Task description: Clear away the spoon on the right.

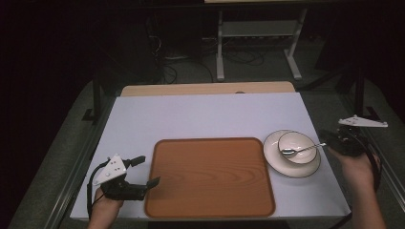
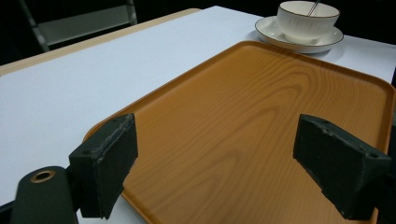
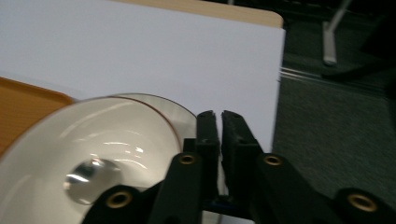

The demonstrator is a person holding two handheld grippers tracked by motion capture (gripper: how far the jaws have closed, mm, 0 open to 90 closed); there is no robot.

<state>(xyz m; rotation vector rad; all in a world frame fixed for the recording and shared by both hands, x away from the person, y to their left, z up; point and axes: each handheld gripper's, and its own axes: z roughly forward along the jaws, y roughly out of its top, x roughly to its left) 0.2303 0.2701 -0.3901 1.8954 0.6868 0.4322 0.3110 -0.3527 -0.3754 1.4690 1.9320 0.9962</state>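
Spoon (image 1: 301, 150) in the bowl (image 1: 297, 147) is gripped at its handle by the closed right tool (image 1: 329, 143), while the left tool (image 1: 145, 171) is held wide at the tray (image 1: 210, 176).

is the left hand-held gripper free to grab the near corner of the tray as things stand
Probably yes: the left hand-held gripper is open, its jaws standing either side of the tray corner, with nothing lying between them.

White-topped table (image 1: 205, 114); wooden tray (image 1: 210, 176) lies near front edge; saucer (image 1: 292, 167) just right of tray.
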